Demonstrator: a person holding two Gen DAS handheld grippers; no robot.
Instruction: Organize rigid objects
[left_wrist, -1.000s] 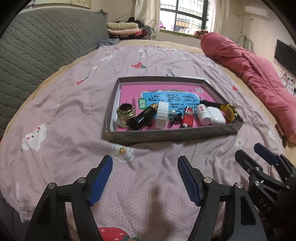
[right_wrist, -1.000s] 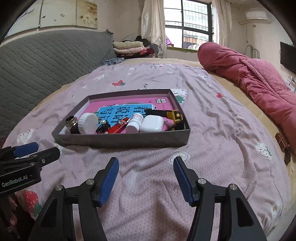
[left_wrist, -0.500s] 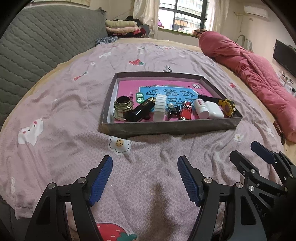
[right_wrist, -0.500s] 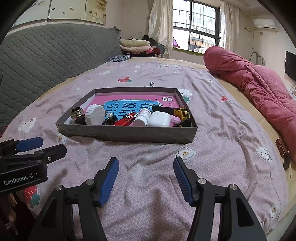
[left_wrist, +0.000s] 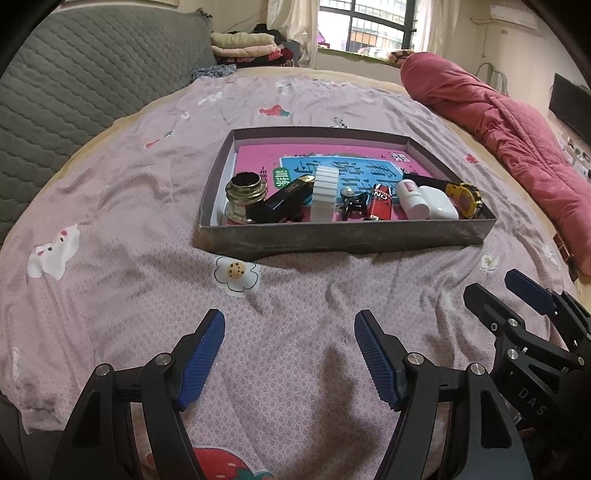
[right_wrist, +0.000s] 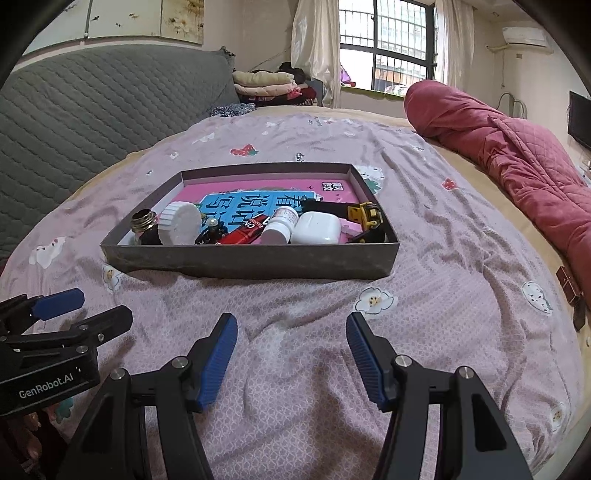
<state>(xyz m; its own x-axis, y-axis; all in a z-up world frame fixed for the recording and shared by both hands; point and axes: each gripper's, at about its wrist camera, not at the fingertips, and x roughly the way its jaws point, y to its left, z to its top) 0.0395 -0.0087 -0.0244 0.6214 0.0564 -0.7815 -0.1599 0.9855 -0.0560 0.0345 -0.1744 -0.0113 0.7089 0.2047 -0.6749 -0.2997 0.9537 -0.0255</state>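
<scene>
A shallow grey cardboard tray (left_wrist: 343, 236) (right_wrist: 251, 258) lies on the bed with a pink and blue book as its floor. Along its near wall lie a brass-capped jar (left_wrist: 245, 188), a black case (left_wrist: 286, 201), a white ribbed lid (left_wrist: 325, 192) (right_wrist: 180, 223), a red lighter (left_wrist: 380, 199) (right_wrist: 242, 233), a white pill bottle (left_wrist: 412, 199) (right_wrist: 281, 225), a white earbud case (left_wrist: 439, 203) (right_wrist: 317, 228) and a yellow toy (left_wrist: 463, 197) (right_wrist: 367, 216). My left gripper (left_wrist: 290, 354) hovers open over the sheet in front of the tray. My right gripper (right_wrist: 291, 350) is open too, beside it, empty.
The bed carries a mauve printed sheet (left_wrist: 129, 221). A red quilted duvet (right_wrist: 517, 166) is bunched along the right side. A grey padded headboard (right_wrist: 92, 107) stands at the left, folded clothes (right_wrist: 266, 83) lie at the far end by the window.
Both views have tilted a little, so the tray sits slightly higher and farther in the frames. Both grippers stay open and empty; nothing in the tray has moved.
</scene>
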